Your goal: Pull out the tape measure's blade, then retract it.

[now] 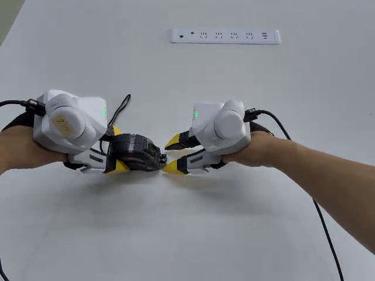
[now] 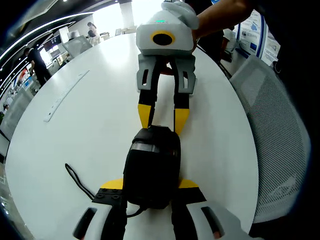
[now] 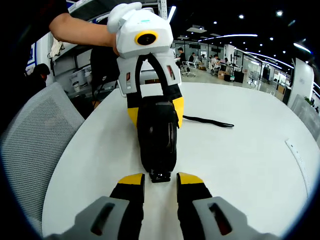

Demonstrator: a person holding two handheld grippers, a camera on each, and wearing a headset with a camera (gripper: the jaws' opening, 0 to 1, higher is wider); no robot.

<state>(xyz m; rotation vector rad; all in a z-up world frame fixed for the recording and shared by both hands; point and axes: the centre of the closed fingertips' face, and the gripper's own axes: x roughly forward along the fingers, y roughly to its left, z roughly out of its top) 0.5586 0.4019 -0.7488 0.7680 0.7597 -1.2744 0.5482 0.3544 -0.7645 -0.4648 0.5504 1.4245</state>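
Note:
A black tape measure [image 1: 135, 152] sits on the white table, and my left gripper [image 1: 117, 149] is shut on its body from the left. In the left gripper view the case [image 2: 152, 165] lies between my yellow fingertips [image 2: 187, 184]. My right gripper [image 1: 170, 154] faces it from the right, open, its yellow tips above and below the blade's hook [image 1: 162, 158]. In the right gripper view the hook [image 3: 159, 176] lies in the gap of my right gripper [image 3: 161, 179], at the near end of the case [image 3: 157, 135]. No blade shows outside the case.
The tape measure's black wrist strap [image 1: 120, 111] trails on the table behind the left gripper. A white power strip [image 1: 225, 36] lies at the far edge of the white table [image 1: 187, 234]. A black cable [image 1: 322, 228] runs back along the right arm.

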